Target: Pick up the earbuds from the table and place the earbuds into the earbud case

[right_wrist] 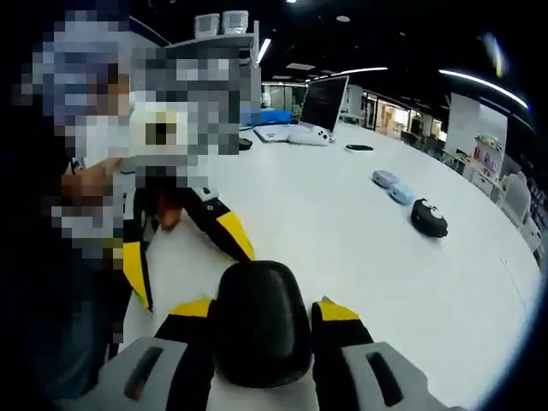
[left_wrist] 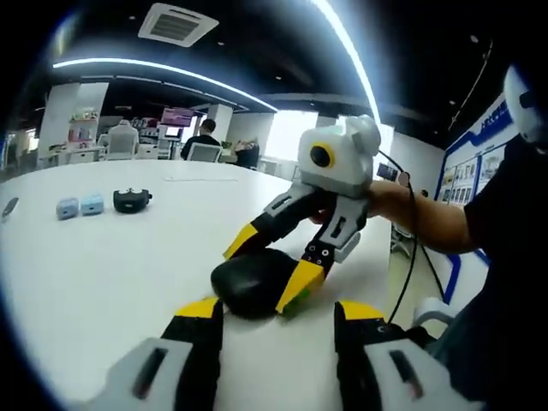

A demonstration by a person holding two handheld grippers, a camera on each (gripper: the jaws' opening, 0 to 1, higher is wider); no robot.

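Left gripper view: low over white table (left_wrist: 103, 274), looks along own jaws, close on black case (left_wrist: 255, 281); far office beyond. Right gripper view: low over same table (right_wrist: 342, 223), faces back toward person, case (right_wrist: 259, 324) very near. Shared: case, tabletop, two pale blue cases (left_wrist: 79, 206) (right_wrist: 393, 186), small black case (left_wrist: 131, 199) (right_wrist: 428, 217), each other's gripper.

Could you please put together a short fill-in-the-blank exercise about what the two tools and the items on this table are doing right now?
1. The right tool is closed around a glossy ____ rounded earbud case.
2. The case rests on a large ____ table.
3. Farther off on the table, two small pale ____ cases sit side by side.
4. The left tool has its jaws ____, beside the case.

Missing words: black; white; blue; open
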